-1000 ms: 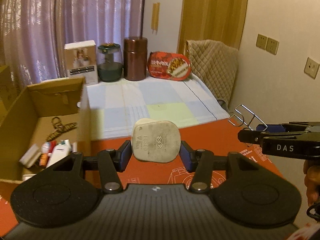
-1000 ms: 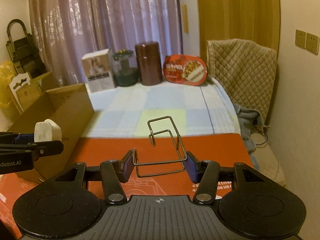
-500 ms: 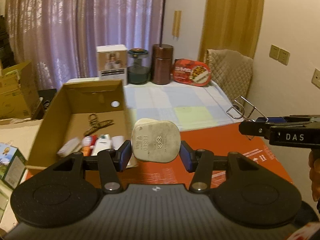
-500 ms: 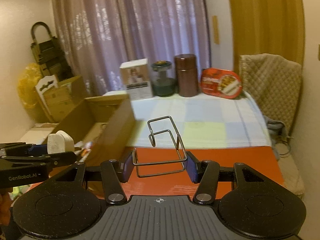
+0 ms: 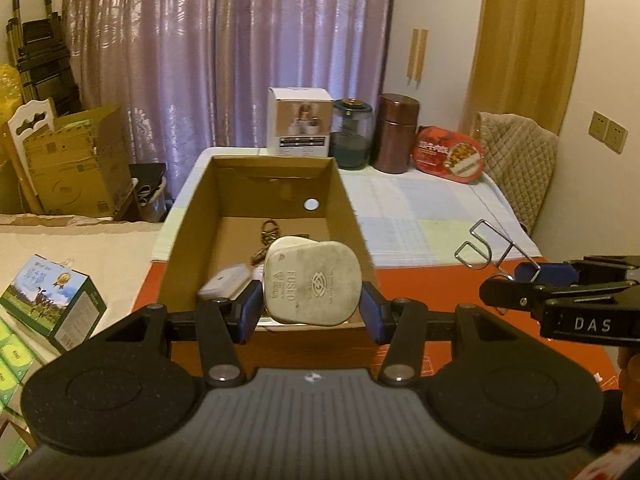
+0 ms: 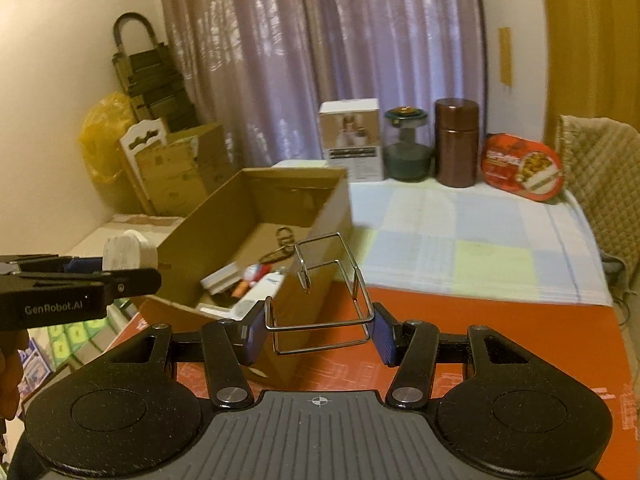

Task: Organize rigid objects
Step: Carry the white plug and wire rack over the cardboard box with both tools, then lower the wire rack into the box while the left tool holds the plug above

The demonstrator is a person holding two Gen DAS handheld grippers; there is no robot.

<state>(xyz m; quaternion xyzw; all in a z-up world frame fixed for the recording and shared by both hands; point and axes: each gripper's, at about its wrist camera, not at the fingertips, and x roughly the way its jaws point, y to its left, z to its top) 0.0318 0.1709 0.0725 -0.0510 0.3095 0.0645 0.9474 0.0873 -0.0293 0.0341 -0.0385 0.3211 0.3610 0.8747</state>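
Observation:
My left gripper [image 5: 311, 311] is shut on a white fused plug [image 5: 312, 282], held over the near end of an open cardboard box [image 5: 188, 224]. The box holds a white flat item [image 5: 224, 282], a brass clip [image 5: 269, 232] and several small bottles [image 6: 256, 276]. My right gripper [image 6: 320, 332] is shut on a bent wire rack [image 6: 328, 288], which hangs above the box's right wall and the orange mat [image 6: 500, 344]. In the left wrist view the right gripper [image 5: 528, 276] and its wire rack [image 5: 480, 248] show at the right edge. The left gripper [image 6: 92, 276] with the plug [image 6: 124, 250] shows at the left of the right wrist view.
At the back of the checked cloth [image 5: 420, 208] stand a white carton [image 5: 300, 126], a glass jar [image 5: 352, 134], a brown canister [image 5: 398, 132] and a red tin [image 5: 448, 154]. A quilted chair [image 5: 516, 160] is at the right. Green boxes [image 5: 52, 300] lie at the left.
Both grippers have swung left and risen a little with their loads. The cardboard box has come from the left edge to the middle of both views. Neither grip has changed.

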